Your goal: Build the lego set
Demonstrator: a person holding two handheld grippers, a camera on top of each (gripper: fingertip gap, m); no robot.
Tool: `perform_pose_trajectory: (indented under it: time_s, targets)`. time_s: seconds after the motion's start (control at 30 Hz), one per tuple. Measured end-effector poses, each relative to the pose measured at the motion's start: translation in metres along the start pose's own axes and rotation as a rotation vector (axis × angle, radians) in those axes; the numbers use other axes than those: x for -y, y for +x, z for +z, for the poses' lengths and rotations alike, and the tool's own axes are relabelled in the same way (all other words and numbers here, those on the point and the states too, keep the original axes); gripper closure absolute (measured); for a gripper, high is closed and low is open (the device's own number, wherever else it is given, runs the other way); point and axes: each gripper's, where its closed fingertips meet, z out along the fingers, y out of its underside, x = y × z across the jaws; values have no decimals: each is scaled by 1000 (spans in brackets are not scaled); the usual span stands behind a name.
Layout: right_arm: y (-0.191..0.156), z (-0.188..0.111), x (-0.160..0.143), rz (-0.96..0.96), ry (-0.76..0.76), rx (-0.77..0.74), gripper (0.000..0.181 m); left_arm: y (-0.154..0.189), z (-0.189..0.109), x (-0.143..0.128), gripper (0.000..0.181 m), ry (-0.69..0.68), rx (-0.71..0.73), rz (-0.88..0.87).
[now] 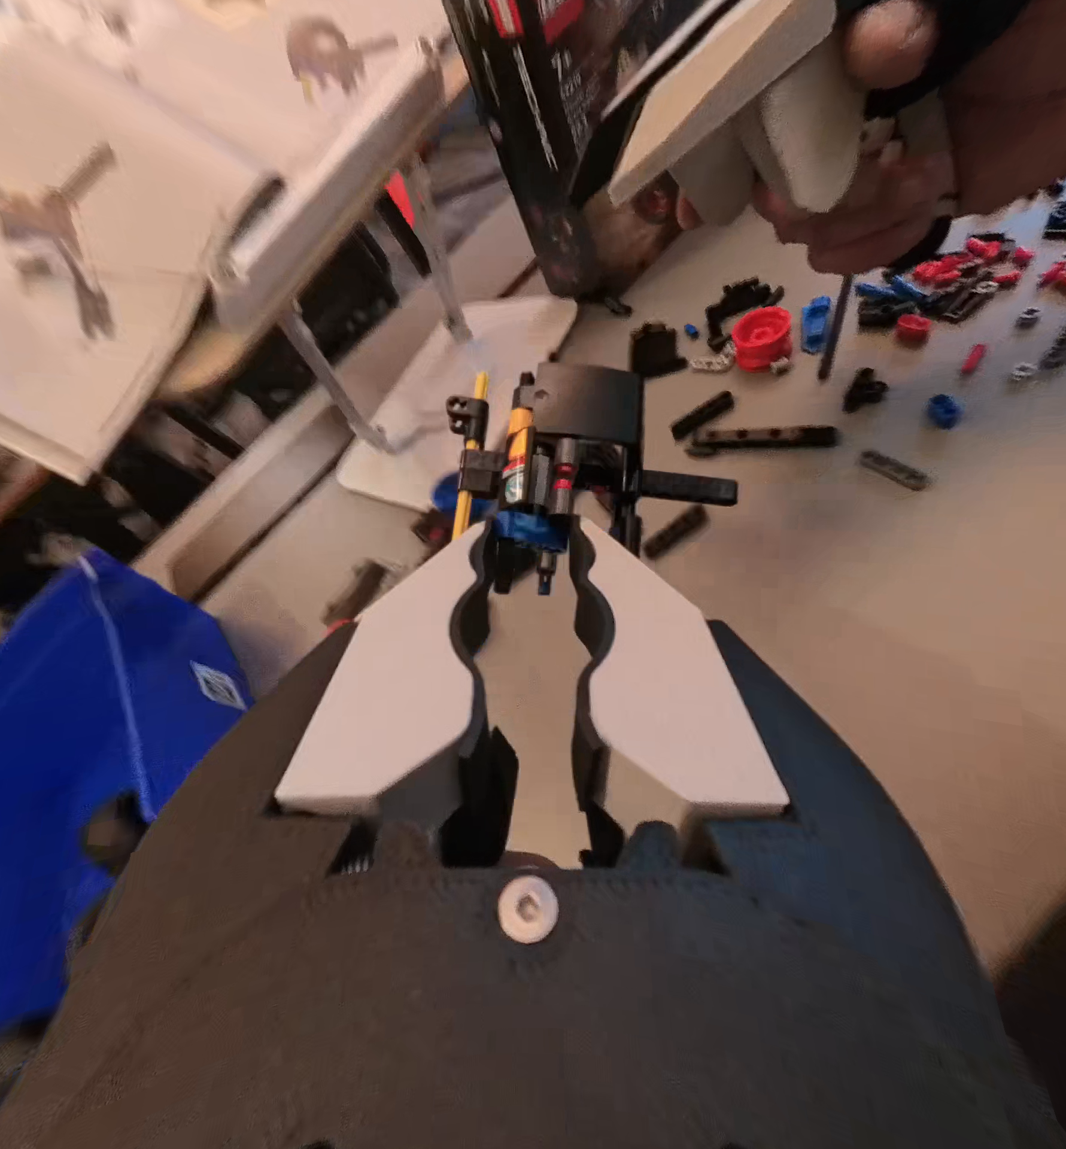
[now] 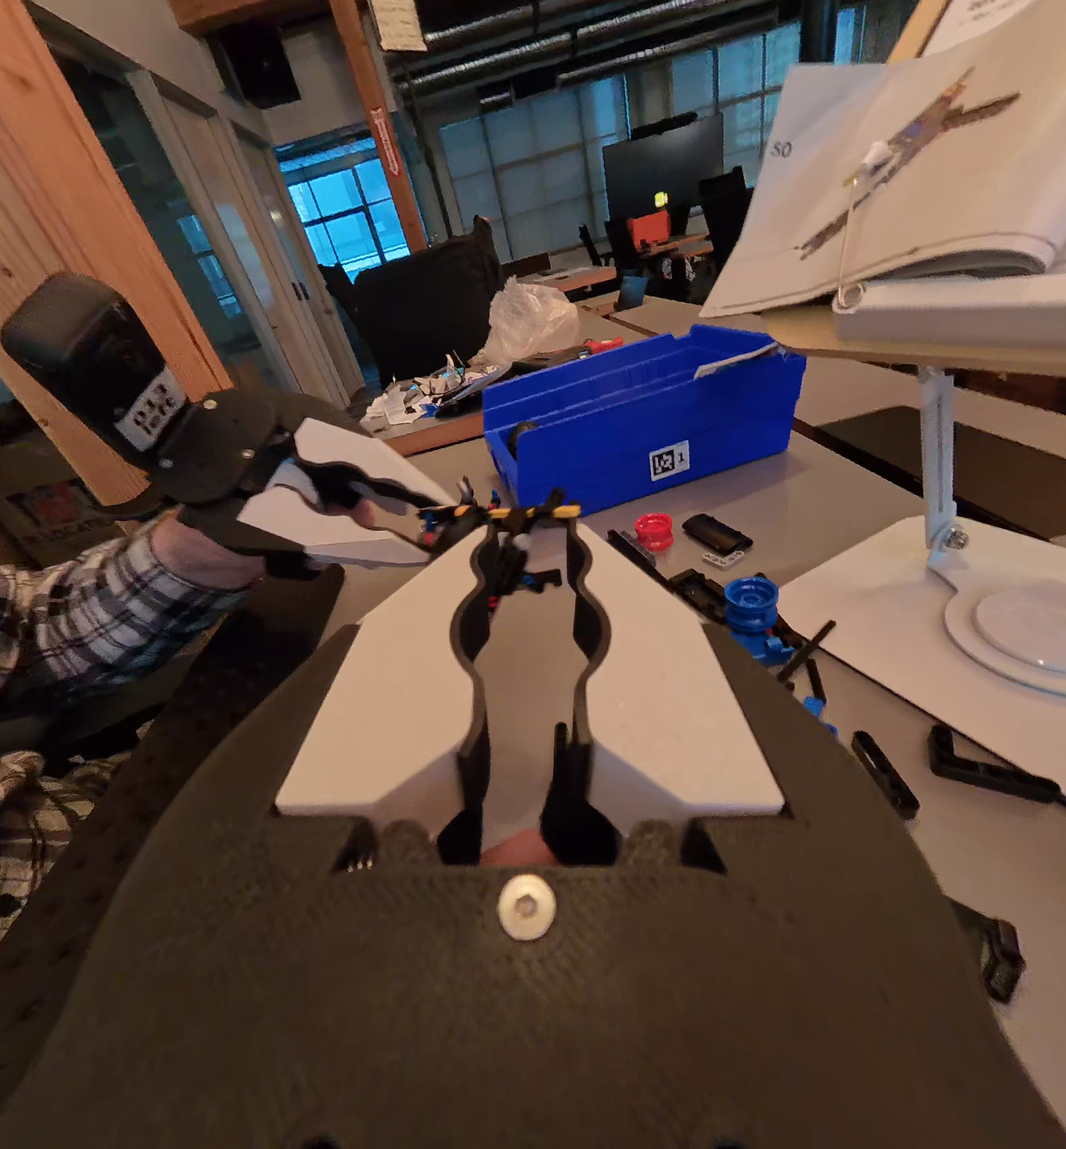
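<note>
My left gripper (image 1: pixel 527 541) is shut on a small Lego assembly (image 1: pixel 580 404) made of black beams, a black panel, a yellow axle and a blue piece, and holds it above the table. In the right wrist view the left gripper (image 2: pixel 437 525) comes in from the left with the assembly (image 2: pixel 555 512) at its tips. My right gripper (image 2: pixel 529 535) has its jaws a little apart, and the assembly shows just beyond and between its tips. I see nothing clamped in it. In the left wrist view its white fingers (image 1: pixel 704 106) hover at the upper right, apart from the assembly.
Loose black, red and blue parts lie on the grey table, among them a red hub (image 1: pixel 760 339) and a blue hub (image 2: pixel 751 600). A blue bin (image 2: pixel 642 423) stands behind. An instruction booklet (image 2: pixel 891 186) rests on a white stand (image 2: pixel 937 447). A black box (image 1: pixel 536 155) stands at the back. Left tips to right tips: about 11 centimetres.
</note>
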Motion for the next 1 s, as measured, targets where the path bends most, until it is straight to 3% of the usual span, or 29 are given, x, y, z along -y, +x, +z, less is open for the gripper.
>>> perform_pose_trajectory:
  time_s: [0.27,0.4,0.53,0.7,0.9,1.0]
  targets:
    - [1,7,-18,34,-84,1,164,42,-10,-73,162,-213,-225,-445]
    - [3,7,-21,25,-99,-10,165,45,-14,-75,153,-183,-244,-573]
    - [5,4,-18,25,-93,-18,165,61,-27,-70,146,-171,-305,-553]
    - [2,6,-25,-1,-138,-22,164,79,-36,-68,138,-178,-329,-367]
    - [-1,10,-43,-94,-250,-45,163,53,-52,-77,137,-155,-236,-303]
    - [-18,9,-63,-152,-396,26,165,39,-59,-89,139,-184,-174,-270]
